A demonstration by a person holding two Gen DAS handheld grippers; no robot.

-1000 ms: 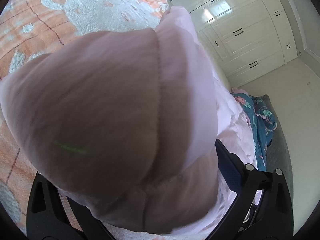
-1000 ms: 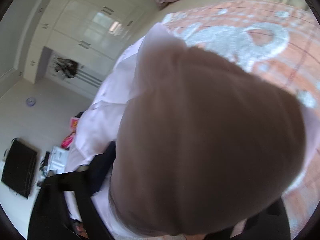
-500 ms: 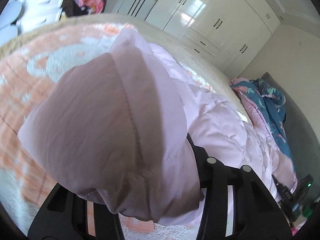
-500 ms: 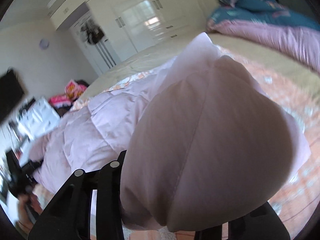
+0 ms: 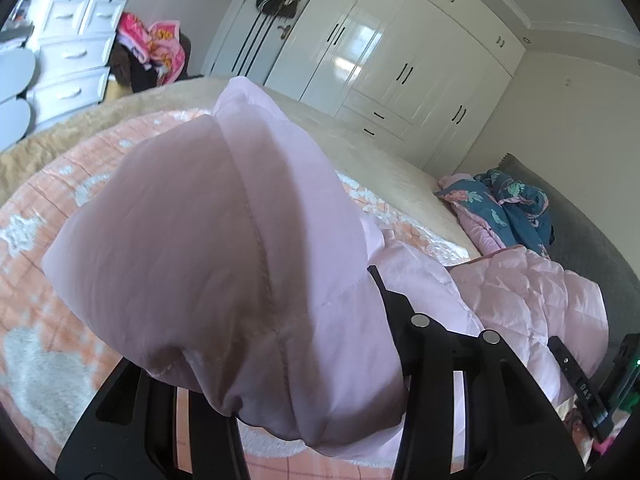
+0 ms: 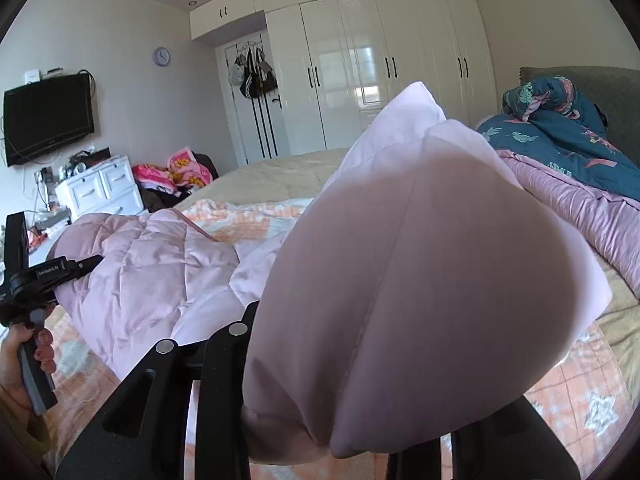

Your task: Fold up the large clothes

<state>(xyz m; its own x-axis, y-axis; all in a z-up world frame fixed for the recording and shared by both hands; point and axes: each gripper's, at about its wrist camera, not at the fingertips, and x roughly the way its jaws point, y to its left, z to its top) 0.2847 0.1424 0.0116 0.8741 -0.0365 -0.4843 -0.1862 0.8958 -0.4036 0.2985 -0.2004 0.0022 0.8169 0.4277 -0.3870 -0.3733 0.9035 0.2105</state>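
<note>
A pale pink quilted puffer jacket (image 5: 532,292) lies across the bed and is lifted at two spots. My left gripper (image 5: 280,412) is shut on a bulging fold of the jacket (image 5: 208,256) that fills its view and hides the fingertips. My right gripper (image 6: 344,432) is shut on another puffy fold of the jacket (image 6: 420,280). The jacket's quilted body (image 6: 152,264) stretches between the two. The left gripper and the hand holding it show in the right wrist view (image 6: 28,292). Part of the right gripper shows in the left wrist view (image 5: 580,384).
The bed has an orange and white patterned blanket (image 5: 36,280) over a beige cover (image 6: 272,176). A teal floral quilt with pink lining (image 6: 560,132) is bunched at the grey headboard. White wardrobes (image 6: 380,60), a white drawer unit (image 6: 100,192) and a wall TV (image 6: 48,116) stand beyond.
Both grippers have risen and tilted up from facing down at the blanket, lifting the jacket folds; the room and the jacket's body have come into view.
</note>
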